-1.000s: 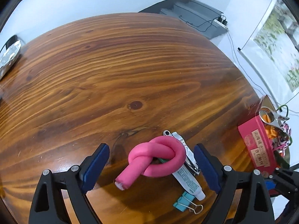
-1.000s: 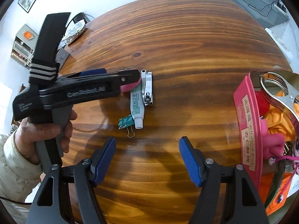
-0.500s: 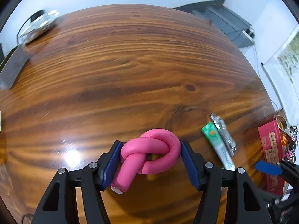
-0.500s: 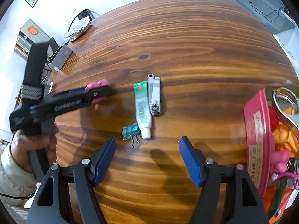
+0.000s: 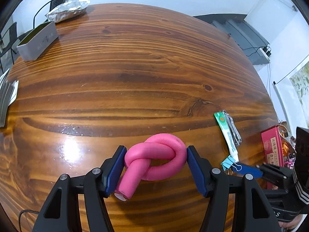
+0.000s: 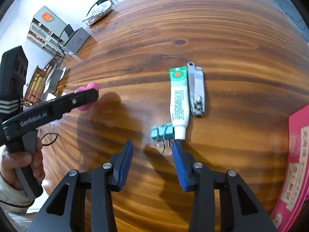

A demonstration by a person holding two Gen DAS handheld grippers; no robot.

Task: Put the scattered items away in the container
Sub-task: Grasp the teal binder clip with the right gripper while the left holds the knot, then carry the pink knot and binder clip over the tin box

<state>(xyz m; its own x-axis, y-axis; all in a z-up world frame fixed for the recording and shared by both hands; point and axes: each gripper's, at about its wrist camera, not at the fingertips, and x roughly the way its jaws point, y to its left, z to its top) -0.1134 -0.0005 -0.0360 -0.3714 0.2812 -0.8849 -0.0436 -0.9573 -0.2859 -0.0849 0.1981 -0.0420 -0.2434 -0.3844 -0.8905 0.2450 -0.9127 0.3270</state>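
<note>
Knot [image 5: 154,157] of pink foam, loose a second ago, now sits clamped in the left gripper [image 5: 154,166]; right gripper [image 6: 152,154] is closing around the teal clip [image 6: 161,133], not yet touching.

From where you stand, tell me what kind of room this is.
Probably a home dining or living room: a big wooden table, a foil-wrapped dish at its far end, and shelves with chairs beyond.

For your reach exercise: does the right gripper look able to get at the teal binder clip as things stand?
Probably yes. The right gripper, its jaws closing, already flanks the teal binder clip's wire handles. Only the white tube's cap crowds one finger.
</note>
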